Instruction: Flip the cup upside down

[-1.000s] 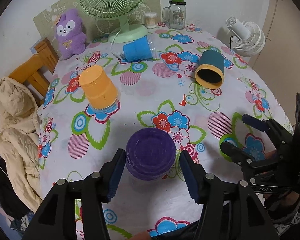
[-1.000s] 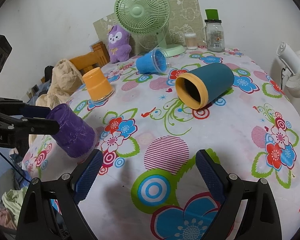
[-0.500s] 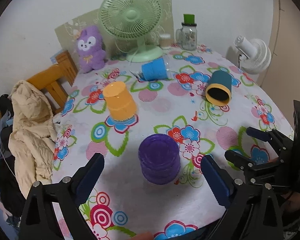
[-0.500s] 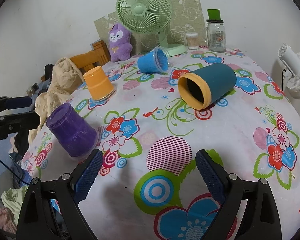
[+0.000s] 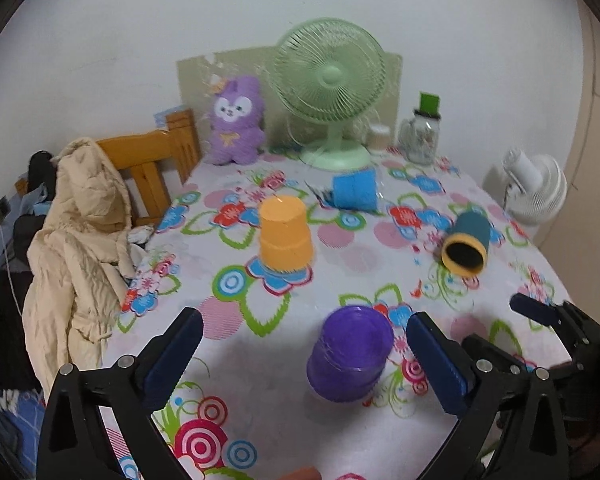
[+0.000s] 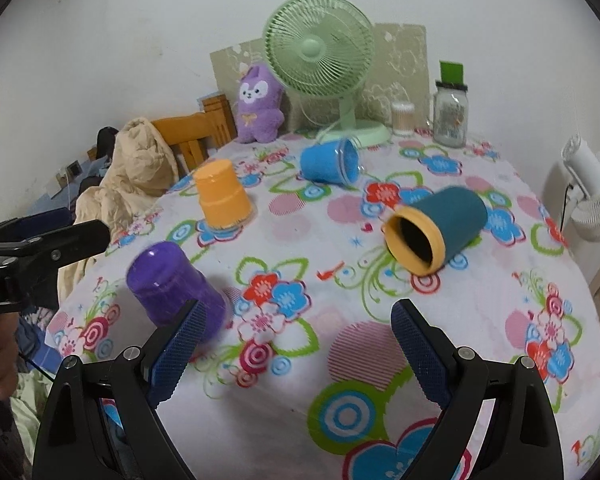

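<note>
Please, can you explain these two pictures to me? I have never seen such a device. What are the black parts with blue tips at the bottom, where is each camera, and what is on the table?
No robot is here. A person holds a hand-held gripper in each hand, each with two black fingers tipped with blue pads and a fisheye camera looking forward along them.

The left wrist view shows the left gripper, open and holding nothing. The right wrist view shows the right gripper, also open and empty.

On the flowered tablecloth: a purple cup upside down, near the left gripper but not touched; an orange cup, also upside down; a blue cup and a teal cup, both lying on their sides. At the back stand a green fan, a purple plush toy and a glass jar.
</note>
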Demonstrator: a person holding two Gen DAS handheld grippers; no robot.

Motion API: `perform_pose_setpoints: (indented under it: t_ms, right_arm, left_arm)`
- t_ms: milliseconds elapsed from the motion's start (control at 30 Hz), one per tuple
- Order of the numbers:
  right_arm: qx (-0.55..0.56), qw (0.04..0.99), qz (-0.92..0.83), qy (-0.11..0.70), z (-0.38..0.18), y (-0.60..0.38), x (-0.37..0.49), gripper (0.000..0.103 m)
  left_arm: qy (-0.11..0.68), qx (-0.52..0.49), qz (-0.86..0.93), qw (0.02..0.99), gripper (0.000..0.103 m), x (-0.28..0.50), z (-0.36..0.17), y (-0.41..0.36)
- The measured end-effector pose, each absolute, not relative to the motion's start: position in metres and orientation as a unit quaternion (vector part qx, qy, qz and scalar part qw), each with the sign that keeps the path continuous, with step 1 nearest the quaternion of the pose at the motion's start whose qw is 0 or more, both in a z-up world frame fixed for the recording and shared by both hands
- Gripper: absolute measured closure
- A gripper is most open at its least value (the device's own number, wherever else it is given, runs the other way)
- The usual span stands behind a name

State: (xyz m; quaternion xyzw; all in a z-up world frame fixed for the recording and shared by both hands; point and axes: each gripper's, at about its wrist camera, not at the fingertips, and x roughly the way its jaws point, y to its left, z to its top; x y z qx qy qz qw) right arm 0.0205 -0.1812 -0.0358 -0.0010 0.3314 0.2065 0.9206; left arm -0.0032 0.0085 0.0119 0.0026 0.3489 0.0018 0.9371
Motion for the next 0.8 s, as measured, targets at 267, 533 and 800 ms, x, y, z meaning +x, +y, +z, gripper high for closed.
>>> perform_pose_setpoints:
  t_ms: [267,533,800]
  right_arm:
    - [-0.02,0.937,0.198,0.287,-0.003,-0.163,0.013,0.0]
    - [-0.041,0.953,0.176,0.243,0.023,-0.149,0.004,0.0]
    - [-0.038,0.962,0.174,0.209,0.039,-0.14,-0.006,0.0]
  left_arm:
    - [0.292,-0.069,0.032,0.953,0.0,-0.015,0.017,0.03]
    - [0.246,-0.081,0.065,0.964,0.0,-0.025,0.022,0.04]
    - [0.198,-0.052,0.08,0.976,0.0,-0.033,0.031,0.041]
